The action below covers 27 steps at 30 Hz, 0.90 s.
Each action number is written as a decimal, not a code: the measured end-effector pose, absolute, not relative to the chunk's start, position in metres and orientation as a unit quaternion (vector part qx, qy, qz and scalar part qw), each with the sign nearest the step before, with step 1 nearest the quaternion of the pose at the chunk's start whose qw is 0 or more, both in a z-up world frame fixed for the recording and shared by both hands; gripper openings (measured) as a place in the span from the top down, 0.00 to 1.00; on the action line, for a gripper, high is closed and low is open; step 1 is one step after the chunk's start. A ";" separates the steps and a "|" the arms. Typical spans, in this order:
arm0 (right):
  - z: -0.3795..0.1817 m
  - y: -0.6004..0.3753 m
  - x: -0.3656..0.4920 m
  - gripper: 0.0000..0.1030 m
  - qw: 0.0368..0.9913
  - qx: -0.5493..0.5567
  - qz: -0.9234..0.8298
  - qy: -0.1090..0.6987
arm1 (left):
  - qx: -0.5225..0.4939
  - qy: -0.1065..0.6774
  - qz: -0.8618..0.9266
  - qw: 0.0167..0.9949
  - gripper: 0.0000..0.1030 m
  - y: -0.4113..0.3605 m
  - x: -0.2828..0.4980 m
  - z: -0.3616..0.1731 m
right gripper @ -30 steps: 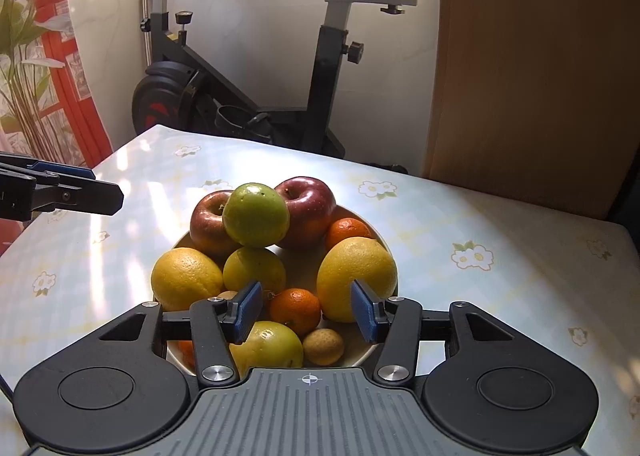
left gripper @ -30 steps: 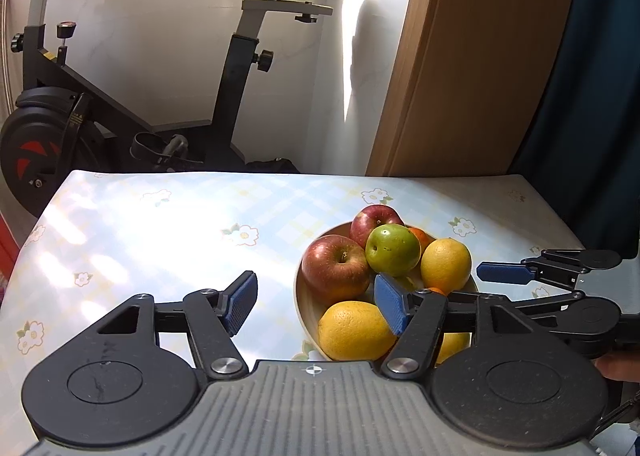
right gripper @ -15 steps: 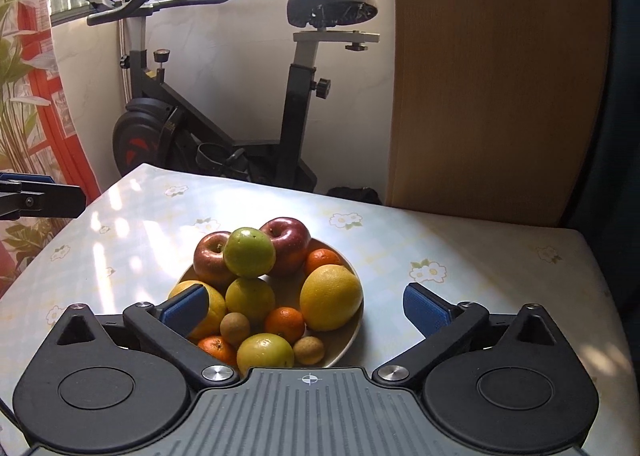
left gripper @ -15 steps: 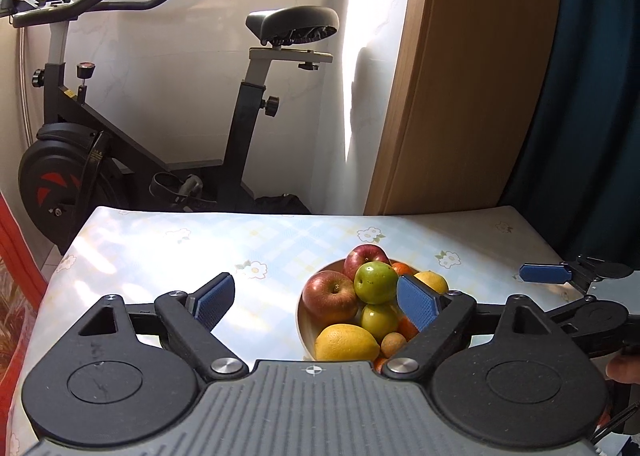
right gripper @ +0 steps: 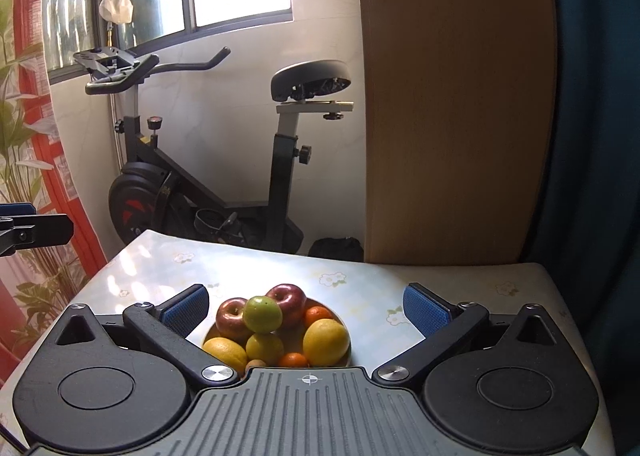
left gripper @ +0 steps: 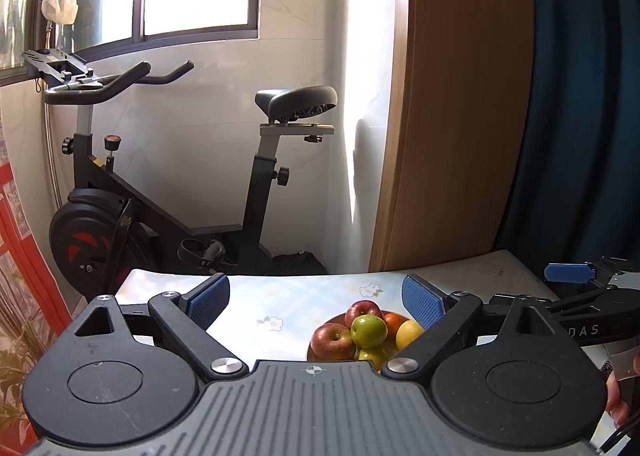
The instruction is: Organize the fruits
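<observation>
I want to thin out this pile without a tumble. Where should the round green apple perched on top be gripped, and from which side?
Take the round green apple from above, across its widest middle, pads on its left and right flanks. It sits topmost, leaning on the two red apples behind, so only its top and sides are free. The right gripper is open with nothing between its fingers.

The near rim of the fruit bowl (right gripper: 347, 340) lay hidden behind the right claw's (right gripper: 306, 310) body, as did part of a small brown fruit (right gripper: 255, 364), too little of it showing to name. In the left wrist view, the left claw's (left gripper: 316, 300) right finger (left gripper: 423, 302) covered part of the yellow fruit (left gripper: 407, 334), and a hand (left gripper: 618, 402) was cut off at the right edge.
</observation>
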State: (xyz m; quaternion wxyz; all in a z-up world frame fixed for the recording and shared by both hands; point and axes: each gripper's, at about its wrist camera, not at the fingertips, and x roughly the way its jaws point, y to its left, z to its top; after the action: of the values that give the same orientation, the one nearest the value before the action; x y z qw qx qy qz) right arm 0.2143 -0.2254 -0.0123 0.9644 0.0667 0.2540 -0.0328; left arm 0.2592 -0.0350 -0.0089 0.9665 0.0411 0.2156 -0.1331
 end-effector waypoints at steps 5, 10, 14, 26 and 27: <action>0.004 -0.224 0.200 0.00 0.968 0.067 -0.033 0.240 | 0.036 0.198 -0.135 0.970 0.08 -0.038 0.245 0.002; 0.018 -0.220 0.188 0.00 0.970 0.074 -0.030 0.230 | 0.026 0.181 -0.136 0.974 0.08 -0.037 0.235 0.009; 0.026 -0.216 0.179 0.00 0.973 0.066 -0.033 0.219 | 0.032 0.171 -0.133 0.976 0.08 -0.039 0.227 0.008; 0.035 -0.210 0.169 0.00 0.975 0.060 -0.029 0.213 | 0.011 0.179 -0.140 0.974 0.08 -0.037 0.222 0.010; 0.035 -0.210 0.170 0.00 0.975 0.059 -0.029 0.213 | 0.012 0.180 -0.136 0.974 0.08 -0.037 0.224 0.010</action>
State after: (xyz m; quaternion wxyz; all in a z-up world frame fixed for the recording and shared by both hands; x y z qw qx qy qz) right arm 0.1697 -0.2101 0.0352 0.9748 0.0590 0.2131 -0.0288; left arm 0.2238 -0.0365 0.0102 0.9740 0.0125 0.1805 -0.1364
